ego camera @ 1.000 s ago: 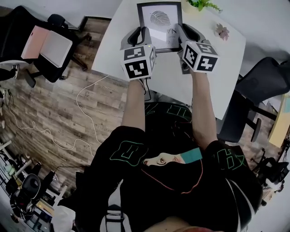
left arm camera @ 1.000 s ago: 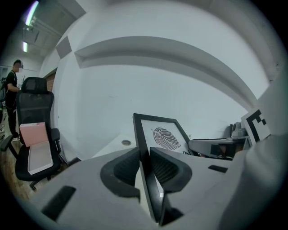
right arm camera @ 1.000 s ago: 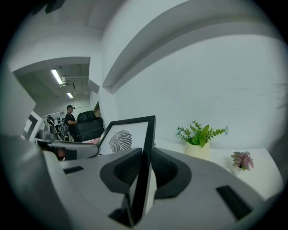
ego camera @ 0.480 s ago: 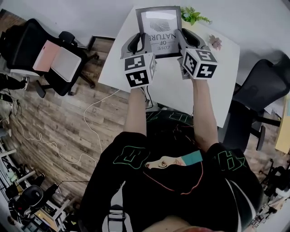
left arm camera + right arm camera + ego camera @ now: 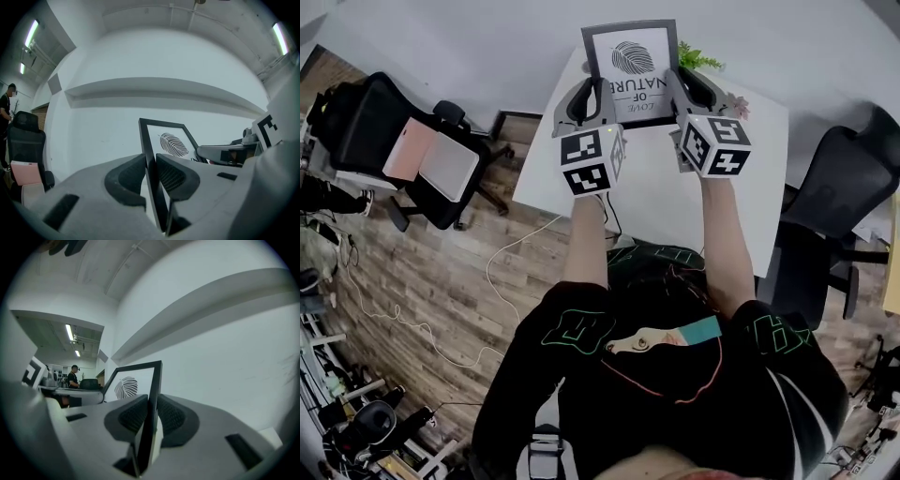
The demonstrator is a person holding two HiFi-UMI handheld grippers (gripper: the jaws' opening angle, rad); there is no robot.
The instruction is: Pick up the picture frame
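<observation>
A black picture frame (image 5: 630, 66) with a leaf print hangs in the air above the white table (image 5: 656, 197), held upright by its two side edges. My left gripper (image 5: 589, 94) is shut on the frame's left edge. My right gripper (image 5: 686, 86) is shut on its right edge. In the left gripper view the thin black frame edge (image 5: 150, 154) runs between the ribbed pads of the left gripper (image 5: 151, 174). The right gripper view shows the other frame edge (image 5: 153, 390) pinched the same way in the right gripper (image 5: 151, 416).
A small green plant (image 5: 698, 58) and a pinkish flower ornament (image 5: 737, 105) stand at the table's far edge near the wall. A black office chair (image 5: 384, 141) with a pink pad stands left, another chair (image 5: 848, 178) right. A white cable (image 5: 502, 272) lies on the wooden floor.
Both grippers have risen together with the frame held between them, lifting it off the table toward the wall. Neither grip has changed.
</observation>
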